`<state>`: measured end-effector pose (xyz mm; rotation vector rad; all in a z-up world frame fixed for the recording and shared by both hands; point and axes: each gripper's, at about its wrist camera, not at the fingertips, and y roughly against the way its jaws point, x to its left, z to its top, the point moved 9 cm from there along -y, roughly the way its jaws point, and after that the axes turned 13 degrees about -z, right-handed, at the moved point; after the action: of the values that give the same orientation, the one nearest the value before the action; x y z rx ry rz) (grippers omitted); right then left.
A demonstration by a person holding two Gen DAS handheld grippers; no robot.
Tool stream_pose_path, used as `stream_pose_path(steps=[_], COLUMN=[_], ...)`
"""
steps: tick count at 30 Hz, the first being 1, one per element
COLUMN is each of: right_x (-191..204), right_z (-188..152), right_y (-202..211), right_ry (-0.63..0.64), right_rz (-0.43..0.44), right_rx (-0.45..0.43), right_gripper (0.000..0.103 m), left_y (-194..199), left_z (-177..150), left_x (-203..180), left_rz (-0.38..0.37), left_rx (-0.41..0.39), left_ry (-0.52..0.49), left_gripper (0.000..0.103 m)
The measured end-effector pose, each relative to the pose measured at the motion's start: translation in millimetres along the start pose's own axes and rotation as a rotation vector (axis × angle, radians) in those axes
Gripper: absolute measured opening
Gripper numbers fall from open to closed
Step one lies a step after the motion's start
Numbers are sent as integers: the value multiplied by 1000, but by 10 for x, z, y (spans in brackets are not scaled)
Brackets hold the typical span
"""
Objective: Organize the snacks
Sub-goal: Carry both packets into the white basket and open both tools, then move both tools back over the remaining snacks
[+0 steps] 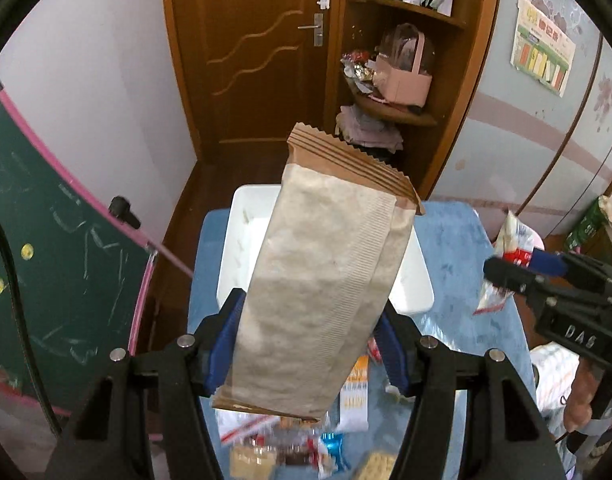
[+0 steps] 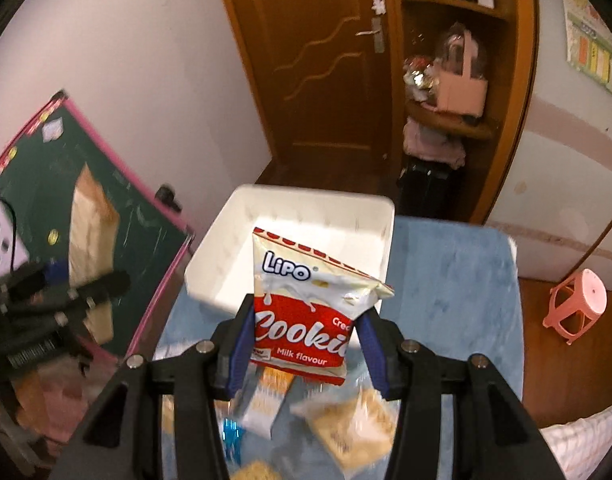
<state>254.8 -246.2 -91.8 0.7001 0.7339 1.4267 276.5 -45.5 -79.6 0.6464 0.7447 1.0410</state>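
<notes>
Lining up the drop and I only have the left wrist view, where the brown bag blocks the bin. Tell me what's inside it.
Observer: The right wrist view shows the white bin with a bare floor; no snack lies in it.
Operator: Read me the packet in the right tongs.
Observer: The right tongs clamp a Lipo cookie packet, milk flavour, red and white.
Operator: Report anything on the floor to the right.
Observer: A pink plastic stool stands right of the blue table.
</notes>
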Motion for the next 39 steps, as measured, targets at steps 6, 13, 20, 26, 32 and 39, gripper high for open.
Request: stream_pose_path(steps=[6,13,20,26,32,39], right_x=[57,94,7,-133,-169,-47], right_z=[333,213,225,110,2,-38], right_y=[-550,-1149,-1201,-1066,-788,-252], right_ry=[-25,-33,-92,-178,-219,-226], right_rz=[-73,-161,-199,-194,-214,-179], right_rx=[55,156,131,129,82,-24], right_gripper=[49,52,63,64,64,64], left_y=[-609,-1226,-1489,-1459,-1157,-396], left_z=[200,135,125,112,123,-16], left_x=[189,366,469,458,427,389], left_rz=[-42,-57,-77,-116,-159,-102], left_rx=[41,146,187,170,118,-2], left_ry=[52,67,88,99,103,66], left_gripper=[60,90,97,99,99,99])
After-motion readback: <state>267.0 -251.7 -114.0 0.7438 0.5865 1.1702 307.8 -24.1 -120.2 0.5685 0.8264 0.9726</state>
